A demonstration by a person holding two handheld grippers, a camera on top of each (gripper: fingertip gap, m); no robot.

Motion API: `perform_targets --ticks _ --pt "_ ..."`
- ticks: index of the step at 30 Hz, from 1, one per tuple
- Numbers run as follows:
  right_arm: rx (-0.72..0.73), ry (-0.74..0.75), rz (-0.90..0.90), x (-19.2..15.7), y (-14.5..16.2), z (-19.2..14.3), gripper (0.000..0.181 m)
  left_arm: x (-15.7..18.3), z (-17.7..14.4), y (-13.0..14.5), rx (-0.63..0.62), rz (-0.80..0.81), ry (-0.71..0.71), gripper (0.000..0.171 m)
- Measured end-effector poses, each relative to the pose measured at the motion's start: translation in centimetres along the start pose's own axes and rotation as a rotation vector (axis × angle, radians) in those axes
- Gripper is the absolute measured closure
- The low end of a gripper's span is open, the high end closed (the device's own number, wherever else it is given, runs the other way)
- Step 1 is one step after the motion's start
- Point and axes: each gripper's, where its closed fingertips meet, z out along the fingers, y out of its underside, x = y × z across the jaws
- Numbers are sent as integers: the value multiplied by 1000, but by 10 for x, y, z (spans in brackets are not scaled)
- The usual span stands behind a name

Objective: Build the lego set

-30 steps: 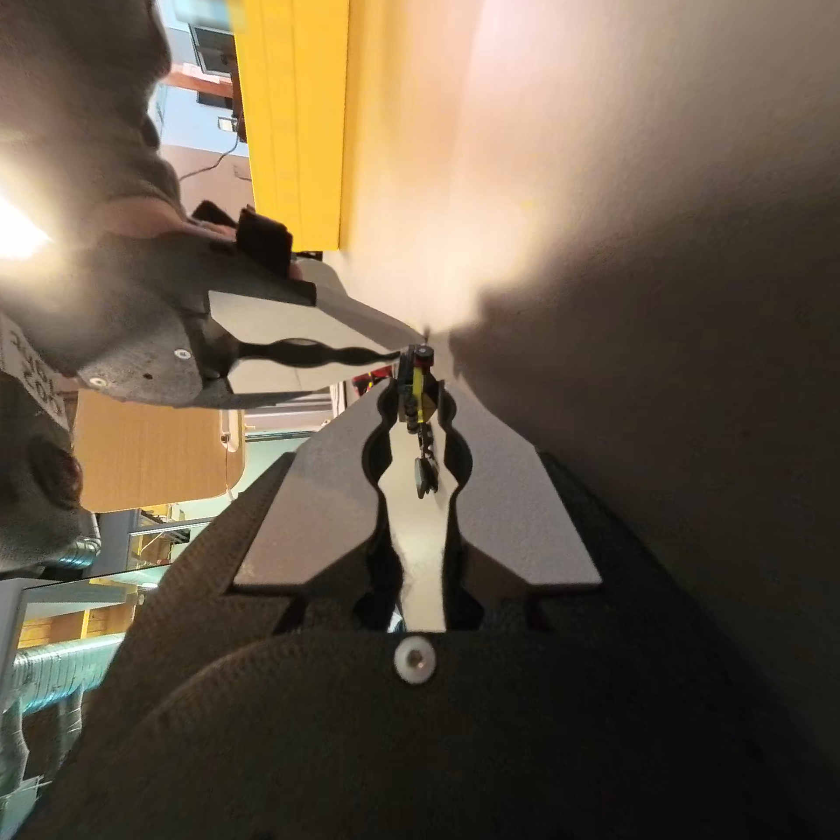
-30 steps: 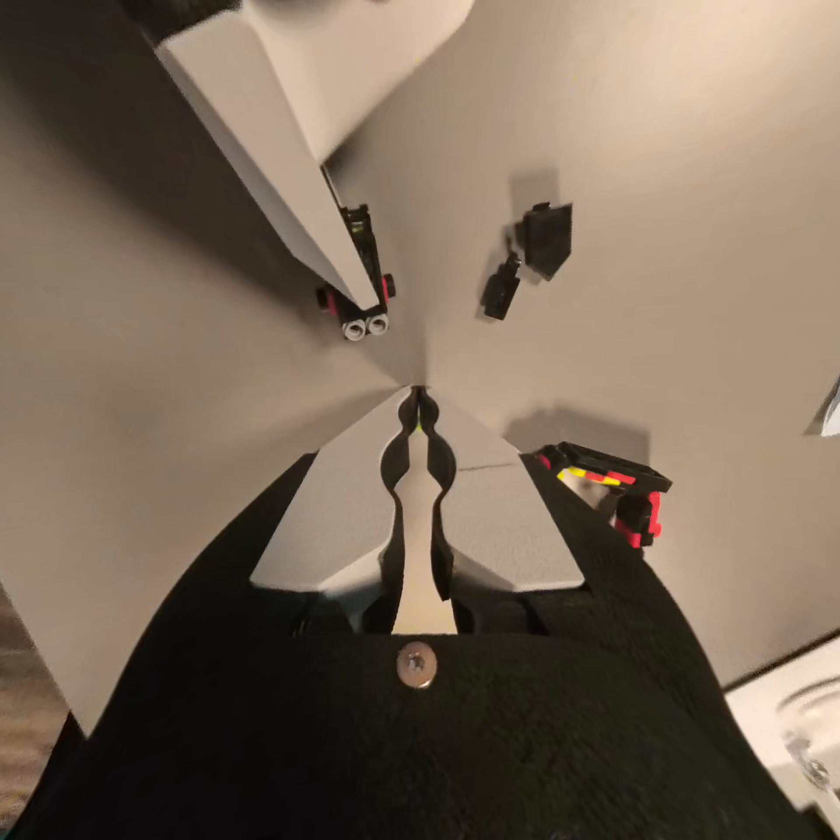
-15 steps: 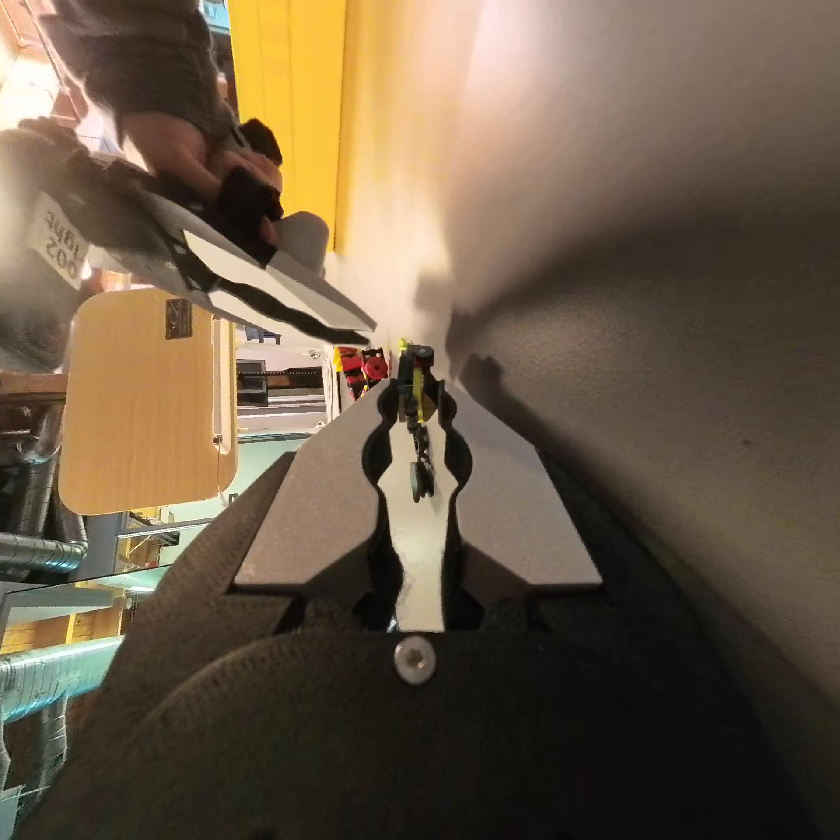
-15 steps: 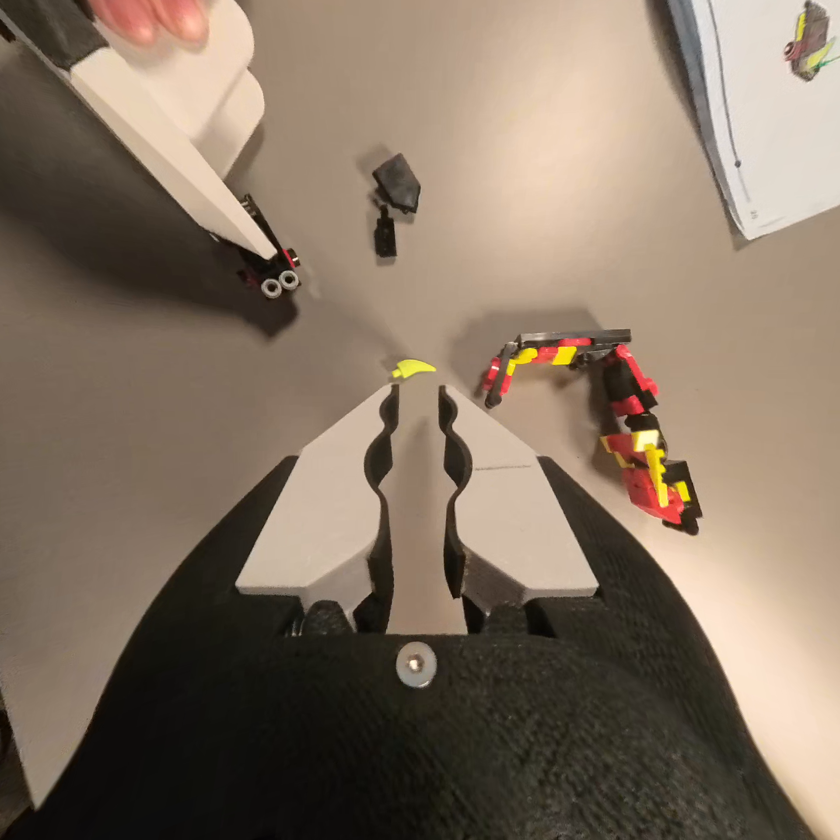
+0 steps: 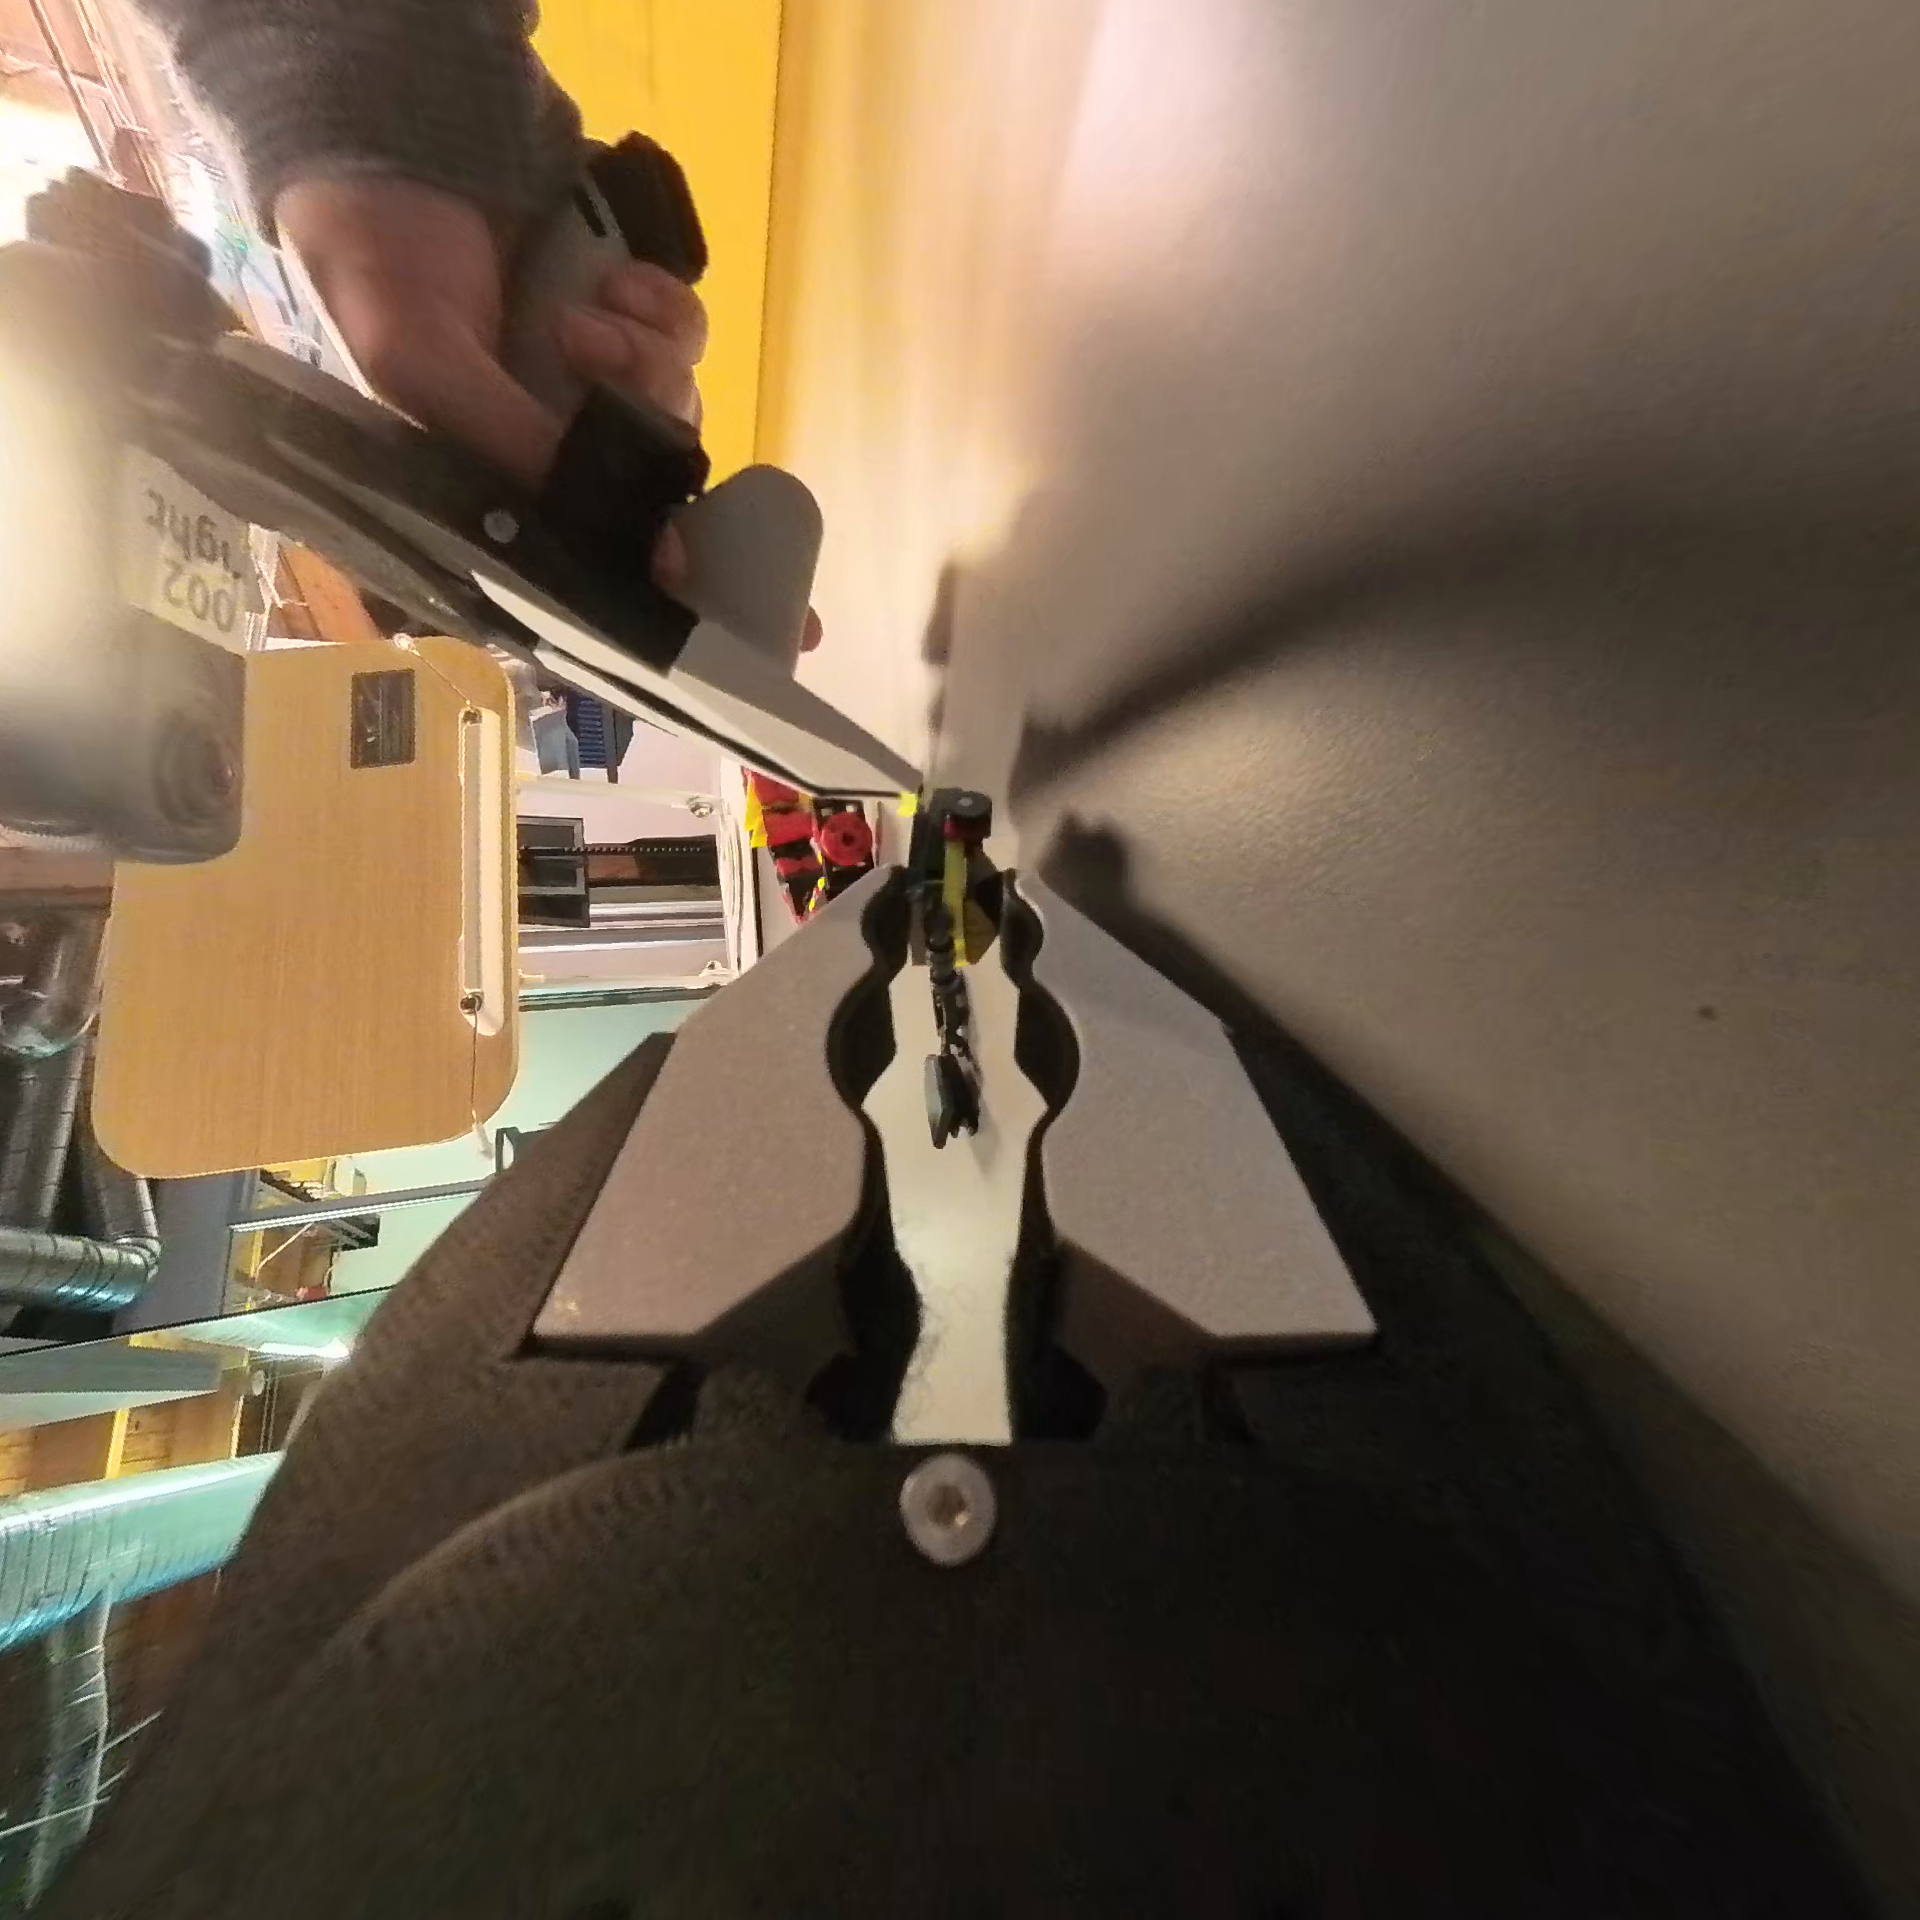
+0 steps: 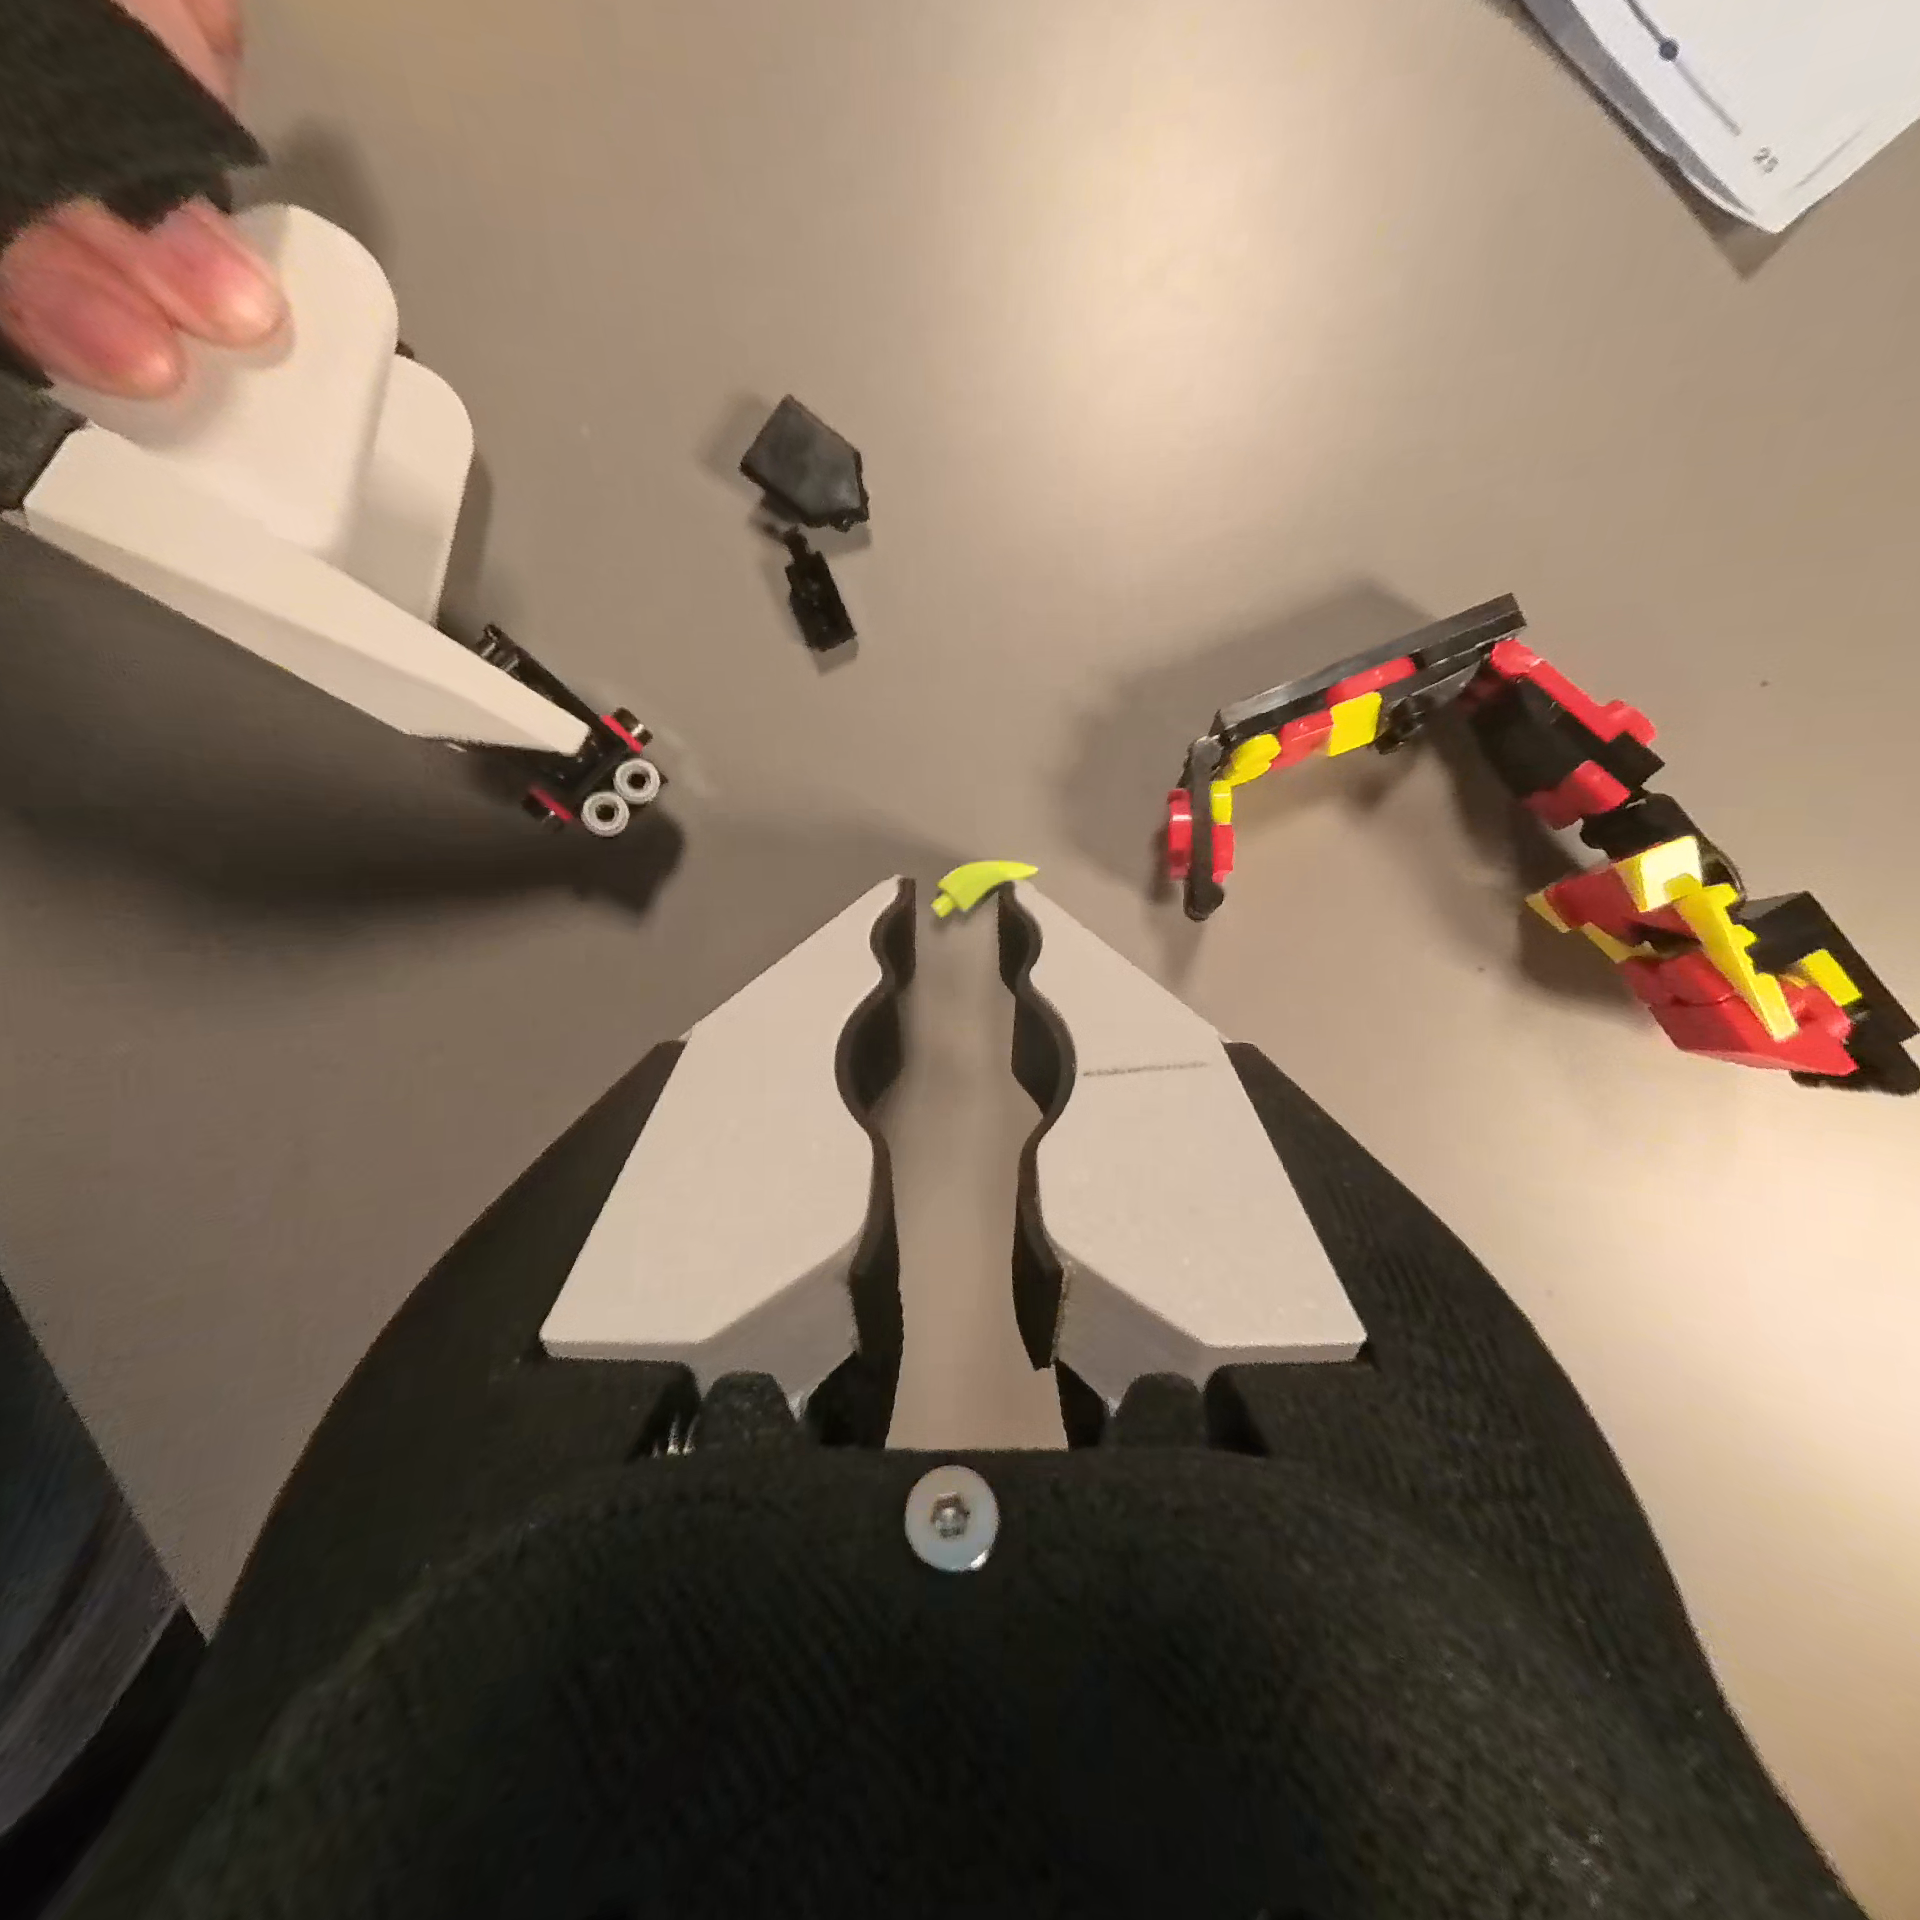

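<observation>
I hold R gripper (image 6: pixel 951 899) narrowly parted over the table (image 6: pixel 1039 260); lime claw piece (image 6: pixel 982 885) lies at its tips, long axis across the gap; L gripper (image 5: pixel 940 904), farther from it, clamps a black-red subassembly (image 6: pixel 592 764).

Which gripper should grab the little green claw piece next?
Probably the right gripper: it is open, with the claw lying right at its fingertips. The left gripper is already shut on a small assembly.

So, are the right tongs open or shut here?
Open. In the right wrist view the right tongs show a clear gap between their tips, with the small lime claw piece lying on the table, ungripped.
</observation>
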Motion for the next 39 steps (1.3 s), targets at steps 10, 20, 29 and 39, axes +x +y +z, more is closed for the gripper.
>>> perform_targets --ticks 10,20,29,39 --pt "-9 84 -70 5 -4 2 180 1 1 0 -1 -7 6 155" --pt "-166 447 -1282 -21 3 -11 181 2 1 1 0 -11 11 156" --pt "-75 187 -151 10 -12 -10 178 4 0 1 3 -11 13 156" --pt "-375 51 155 9 -2 3 173 6 -4 2 6 -16 17 156"
